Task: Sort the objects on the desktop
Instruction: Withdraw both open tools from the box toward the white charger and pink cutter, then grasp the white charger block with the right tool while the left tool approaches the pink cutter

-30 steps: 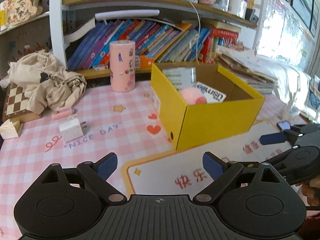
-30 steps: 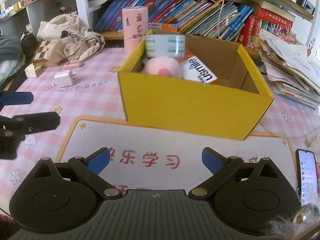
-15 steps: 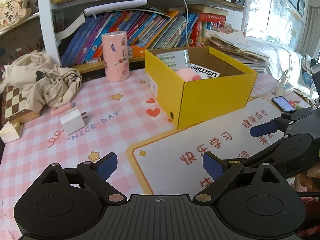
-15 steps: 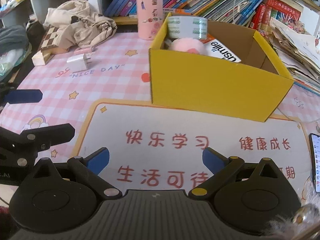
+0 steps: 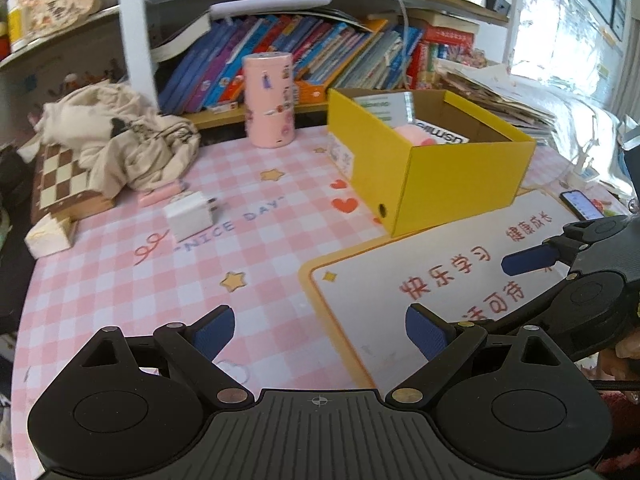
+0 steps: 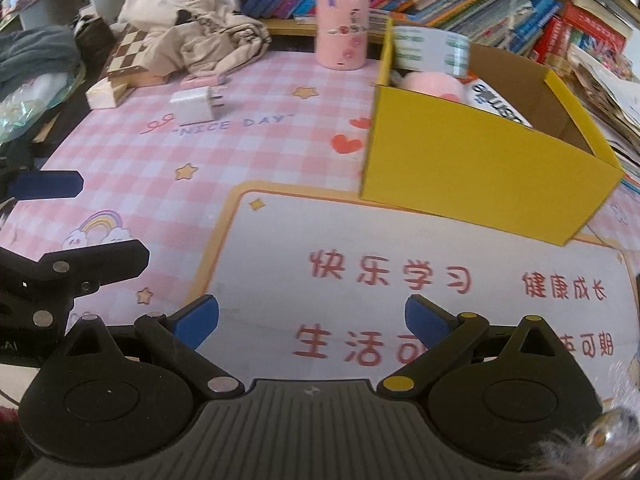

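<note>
While both grippers hover empty with jaws spread wide, left gripper [image 5: 319, 332] and right gripper [image 6: 312, 318], the counter [image 5: 120, 280] carries: yellow cardboard box [image 5: 448, 184] holding clear tape roll [image 6: 430, 51], pink plush ball [image 6: 430, 83]; white plug adapter [image 5: 190, 216] well left; pink cylindrical canister [image 5: 269, 100] behind.

The left gripper [image 5: 319, 330] is matte black plastic with a ribbed grey centre plate bearing a small crosshair mark, two round disc housings, and linkage arms fixed with silver and copper-coloured pins. Its fingertips [image 5: 212, 330] carry textured blue pads. The right gripper [image 6: 312, 318] has the same build, but yellow pins on one side and silver ones on the other.
</note>
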A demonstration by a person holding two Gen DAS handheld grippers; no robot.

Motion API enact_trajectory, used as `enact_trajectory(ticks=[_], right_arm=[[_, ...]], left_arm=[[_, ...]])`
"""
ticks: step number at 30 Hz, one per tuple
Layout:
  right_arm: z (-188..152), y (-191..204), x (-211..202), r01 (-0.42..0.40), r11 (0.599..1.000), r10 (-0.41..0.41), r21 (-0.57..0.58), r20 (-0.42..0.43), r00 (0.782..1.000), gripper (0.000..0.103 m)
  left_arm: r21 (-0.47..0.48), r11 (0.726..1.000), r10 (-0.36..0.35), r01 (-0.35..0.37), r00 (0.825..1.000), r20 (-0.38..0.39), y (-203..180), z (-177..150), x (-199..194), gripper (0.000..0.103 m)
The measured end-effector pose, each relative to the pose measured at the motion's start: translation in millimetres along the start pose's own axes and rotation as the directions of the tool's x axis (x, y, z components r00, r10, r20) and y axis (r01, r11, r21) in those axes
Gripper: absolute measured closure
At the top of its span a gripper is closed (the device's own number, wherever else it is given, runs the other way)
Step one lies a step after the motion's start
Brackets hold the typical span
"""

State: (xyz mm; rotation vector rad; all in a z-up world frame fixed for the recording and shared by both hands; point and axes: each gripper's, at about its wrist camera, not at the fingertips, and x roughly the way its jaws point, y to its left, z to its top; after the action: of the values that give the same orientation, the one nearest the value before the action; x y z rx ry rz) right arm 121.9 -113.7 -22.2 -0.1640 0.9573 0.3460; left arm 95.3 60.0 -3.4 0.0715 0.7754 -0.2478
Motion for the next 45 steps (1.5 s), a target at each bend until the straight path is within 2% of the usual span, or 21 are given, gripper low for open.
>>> enact_trajectory(ticks=[15, 27, 37, 45], right_arm=[[16.7, 59.2, 10.2, -0.057, 0.990, 0.058, -0.132, 0.009, 0.998, 0.002], [32.0, 82.2, 16.5, -0.080, 0.971, 0.088, -0.225, 0.024, 0.996, 0.002], [59.3, 85.8, 40.4, -0.095, 0.946, 0.112, -0.310, 0.039, 0.993, 0.002], [90.6, 84.6, 71.1, -0.130, 0.950, 0.147, -0.285, 0.040, 0.988, 0.002]], left_arm=[[-0.120, 0.988, 0.096, -0.094, 0.995, 0.017, 50.4, -23.1, -24.8, 0.008], [-0.254, 0.956, 0.159, -0.147, 0.987, 0.027, 80.4, -33.9, -28.5, 0.008], [-0.296, 0.938, 0.195, -0.181, 0.981, 0.018, 91.8, -20.6, -8.0, 0.008], [-0.314, 0.923, 0.238, -0.221, 0.971, 0.015, 111.1, -2.6, 14.5, 0.008]])
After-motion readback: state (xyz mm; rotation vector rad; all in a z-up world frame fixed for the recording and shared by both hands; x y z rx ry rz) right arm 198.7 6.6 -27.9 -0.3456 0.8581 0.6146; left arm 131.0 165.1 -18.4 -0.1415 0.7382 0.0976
